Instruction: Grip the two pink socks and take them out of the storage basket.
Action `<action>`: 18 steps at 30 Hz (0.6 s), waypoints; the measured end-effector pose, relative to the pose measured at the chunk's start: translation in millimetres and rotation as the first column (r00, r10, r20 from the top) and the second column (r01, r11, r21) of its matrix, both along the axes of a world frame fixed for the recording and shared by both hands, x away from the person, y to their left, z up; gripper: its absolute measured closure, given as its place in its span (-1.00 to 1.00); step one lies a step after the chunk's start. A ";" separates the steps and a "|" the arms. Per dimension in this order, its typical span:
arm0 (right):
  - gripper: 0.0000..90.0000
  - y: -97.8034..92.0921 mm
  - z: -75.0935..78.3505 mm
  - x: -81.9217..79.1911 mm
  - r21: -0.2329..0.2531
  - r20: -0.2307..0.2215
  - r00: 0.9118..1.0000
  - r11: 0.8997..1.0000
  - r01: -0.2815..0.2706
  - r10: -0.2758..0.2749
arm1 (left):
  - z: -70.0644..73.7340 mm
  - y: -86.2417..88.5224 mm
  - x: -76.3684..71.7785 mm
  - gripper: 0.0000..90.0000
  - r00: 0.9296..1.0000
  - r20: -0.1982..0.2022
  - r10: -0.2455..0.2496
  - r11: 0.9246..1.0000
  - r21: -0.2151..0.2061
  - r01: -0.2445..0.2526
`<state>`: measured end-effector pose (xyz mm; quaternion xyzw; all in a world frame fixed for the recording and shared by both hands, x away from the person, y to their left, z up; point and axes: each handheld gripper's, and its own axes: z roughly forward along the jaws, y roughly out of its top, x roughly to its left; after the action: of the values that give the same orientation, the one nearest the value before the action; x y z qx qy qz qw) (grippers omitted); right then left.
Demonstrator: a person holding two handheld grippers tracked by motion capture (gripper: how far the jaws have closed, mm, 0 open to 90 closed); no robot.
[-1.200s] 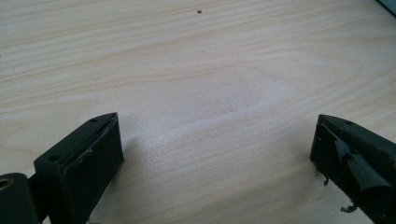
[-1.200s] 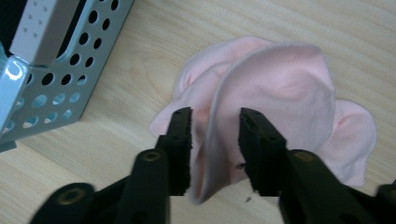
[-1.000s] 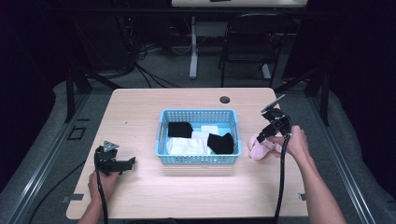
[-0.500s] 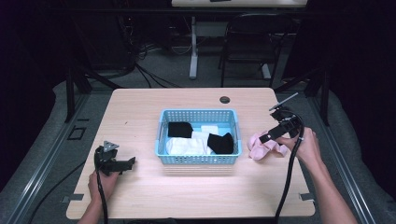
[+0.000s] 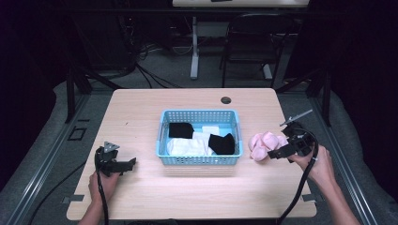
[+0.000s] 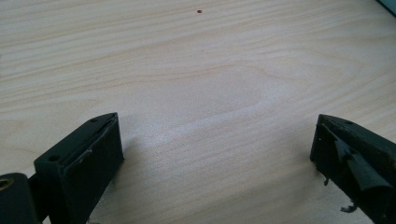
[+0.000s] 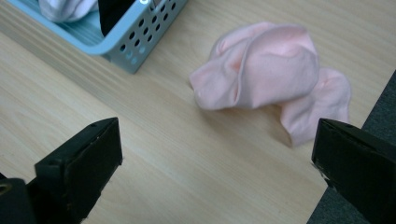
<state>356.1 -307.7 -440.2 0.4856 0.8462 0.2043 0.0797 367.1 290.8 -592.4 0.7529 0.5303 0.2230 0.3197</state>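
A crumpled pink cloth (image 5: 264,145) (image 7: 271,74) lies on the table just right of a light blue basket (image 5: 164,131) (image 7: 135,42). The basket holds black and white cloths (image 5: 220,143). My right gripper (image 5: 276,154) (image 7: 215,163) hovers at the pink cloth's right side, jaws wide open, the cloth ahead of them and untouched. My left gripper (image 5: 129,163) (image 6: 215,158) rests low near the table's front left, open over bare wood with nothing between its jaws.
The wooden table (image 5: 141,108) has a dark cable hole (image 5: 225,100) at the back. The table's right edge (image 7: 369,112) runs close beside the pink cloth. A chair and desk legs stand beyond the far edge.
My right gripper has drawn back to the right and lowered, leaving the pink cloth lying on the table. The left gripper has stayed put.
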 end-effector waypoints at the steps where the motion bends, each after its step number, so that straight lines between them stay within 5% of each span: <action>1: -0.98 -0.9 -3.2 -3.2 0.000 -0.005 1.000 1.000 0.001 -0.001 | 0.0 0.0 0.0 -0.95 1.000 0.000 0.000 1.000 0.000 0.000; 11: -0.98 -3.0 -36.7 -27.7 -0.030 -0.019 1.000 0.999 -0.011 0.011 | 0.0 0.0 0.0 -0.95 1.000 0.000 0.000 1.000 0.000 0.000; 18: -0.97 -2.5 -68.6 -36.6 -0.055 -0.093 0.996 0.998 -0.017 0.012 | 0.0 0.0 0.0 -0.95 1.000 0.000 0.000 1.000 0.000 0.000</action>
<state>319.5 -310.2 -508.8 0.4861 0.8579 0.1583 0.0523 367.1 290.8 -592.4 0.7528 0.5303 0.2228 0.3199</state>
